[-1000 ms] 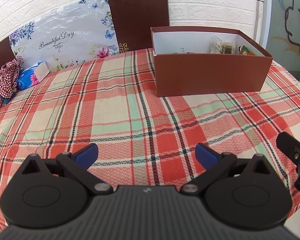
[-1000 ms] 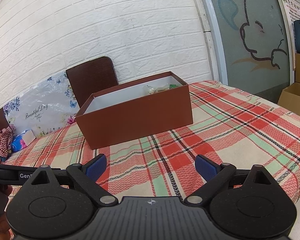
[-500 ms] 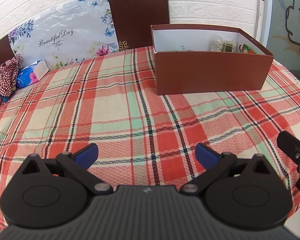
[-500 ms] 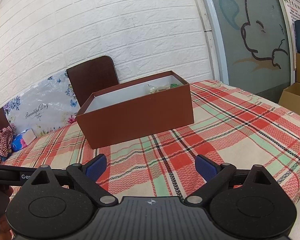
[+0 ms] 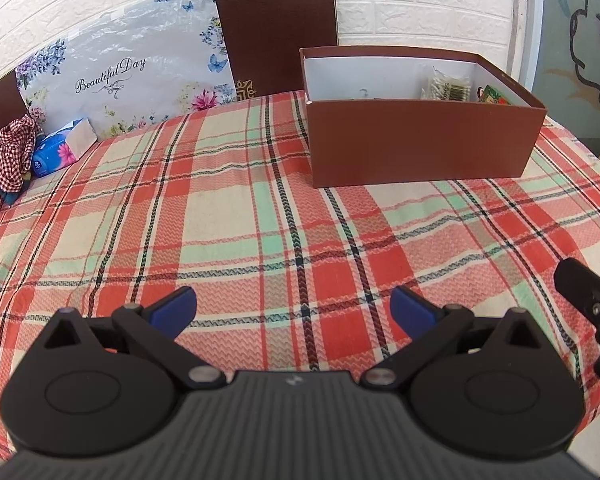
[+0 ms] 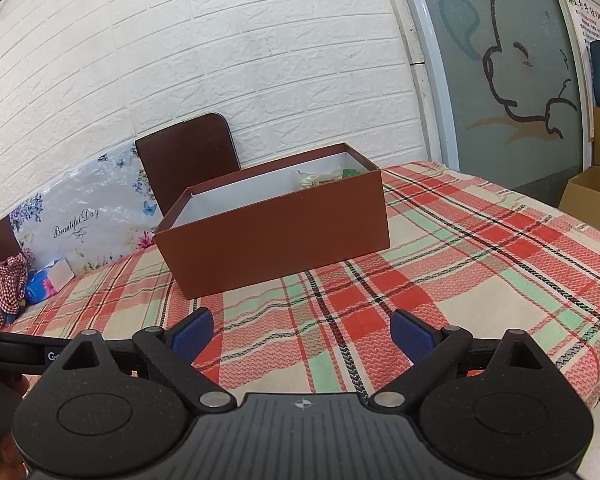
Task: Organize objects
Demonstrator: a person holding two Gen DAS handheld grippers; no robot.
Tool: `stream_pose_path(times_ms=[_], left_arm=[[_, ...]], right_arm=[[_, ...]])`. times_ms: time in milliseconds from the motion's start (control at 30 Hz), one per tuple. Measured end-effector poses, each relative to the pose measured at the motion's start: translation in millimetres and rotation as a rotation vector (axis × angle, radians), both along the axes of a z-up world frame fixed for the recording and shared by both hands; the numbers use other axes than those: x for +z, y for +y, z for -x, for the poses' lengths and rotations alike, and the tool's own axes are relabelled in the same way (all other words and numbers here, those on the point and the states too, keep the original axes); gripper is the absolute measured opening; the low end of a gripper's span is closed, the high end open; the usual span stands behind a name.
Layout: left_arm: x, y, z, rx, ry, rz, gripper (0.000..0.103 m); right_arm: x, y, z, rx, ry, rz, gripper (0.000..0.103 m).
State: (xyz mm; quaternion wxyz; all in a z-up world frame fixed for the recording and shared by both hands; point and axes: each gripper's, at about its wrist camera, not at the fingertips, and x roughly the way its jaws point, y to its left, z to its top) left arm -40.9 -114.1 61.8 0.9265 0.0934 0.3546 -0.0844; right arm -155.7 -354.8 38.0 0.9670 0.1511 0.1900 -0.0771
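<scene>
Cardboard box (image 5: 420, 144), brown outside and white inside, sits open on your surface, far from both grippers. Woven plaid cloth (image 5: 228, 216) covers the surface. Your left gripper (image 5: 294, 308) and right gripper (image 6: 300, 332) have jaws wide apart, holding nothing.

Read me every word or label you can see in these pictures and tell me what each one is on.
"Beautiful Day": script on the floral panel leaning against the wall.
"G": start of a cut-off word on the left gripper's side, seen from the right wrist.
Unreadable: packets in the brown box, tissue pack, wall poster.
</scene>
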Motion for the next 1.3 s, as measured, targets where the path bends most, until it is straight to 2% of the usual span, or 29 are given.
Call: stream_pose_path(times_ms=[1100,1233,1300], left_arm=[[-0.1,-0.2,-0.2,-0.005,0.002,0.003,0.103],[3.3,-1.1,6.6,-0.04,-0.045,0.001,0.103],[3.1,-1.2,6.5,-0.051,-0.041,0.005,0.103]], right_arm=[[0.7,0.6,0.3,0.0,0.0,0.0,0.096],[0.6,1.0,0.1,0.0,0.001,-0.001,0.096],[0.8,0.7,0.4,-0.001,0.0,0.0,0.096]])
